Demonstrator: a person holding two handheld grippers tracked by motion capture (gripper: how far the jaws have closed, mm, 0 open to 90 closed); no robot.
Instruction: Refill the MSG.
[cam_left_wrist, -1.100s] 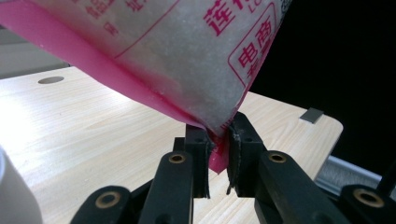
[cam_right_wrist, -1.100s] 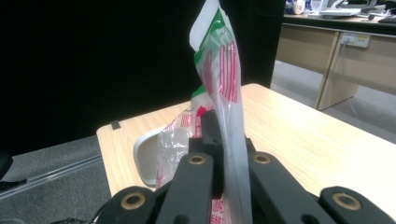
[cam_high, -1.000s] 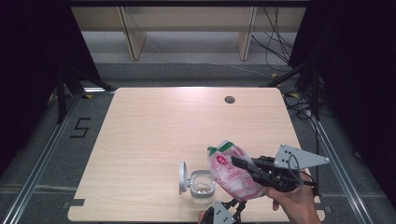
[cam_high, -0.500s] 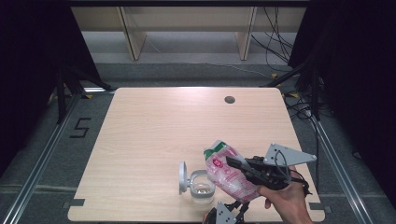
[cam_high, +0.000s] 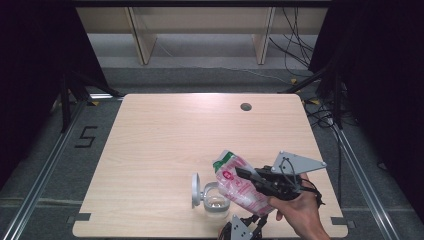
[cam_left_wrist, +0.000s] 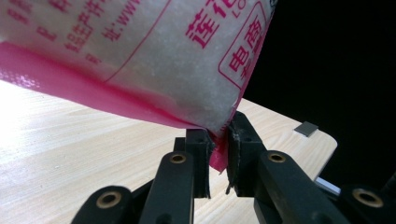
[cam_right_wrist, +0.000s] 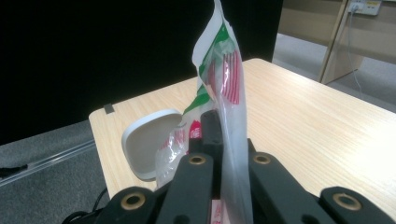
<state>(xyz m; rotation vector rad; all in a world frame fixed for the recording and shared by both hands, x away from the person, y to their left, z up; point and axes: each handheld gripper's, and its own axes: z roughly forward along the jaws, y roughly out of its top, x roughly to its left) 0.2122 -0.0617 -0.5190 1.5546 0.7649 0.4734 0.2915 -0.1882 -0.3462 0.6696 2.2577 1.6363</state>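
A clear plastic bag (cam_high: 239, 186) of white granules, printed pink and green, hangs tilted over the table's front edge, its open green end up and to the left. My right gripper (cam_high: 246, 174) is shut on the bag's middle (cam_right_wrist: 225, 70), and a hand holds it from the lower right. At the table's front edge my left gripper (cam_high: 246, 228) is shut on the bag's pink bottom corner (cam_left_wrist: 218, 158), with the bag (cam_left_wrist: 140, 56) rising above its jaws. Just left of the bag stands a small clear container (cam_high: 215, 199) with its white lid (cam_high: 194, 190) flipped open; the lid (cam_right_wrist: 147, 139) also lies beyond the right jaws.
The wooden table (cam_high: 160, 135) has a round cable hole (cam_high: 245, 106) near its far right. Dark curtains stand on both sides, cables lie on the floor at the right, and a "5" mark (cam_high: 85, 137) is on the floor at the left.
The right gripper and the bag have drifted a little to the left, toward the container. The left gripper has stayed at the bag's bottom corner.
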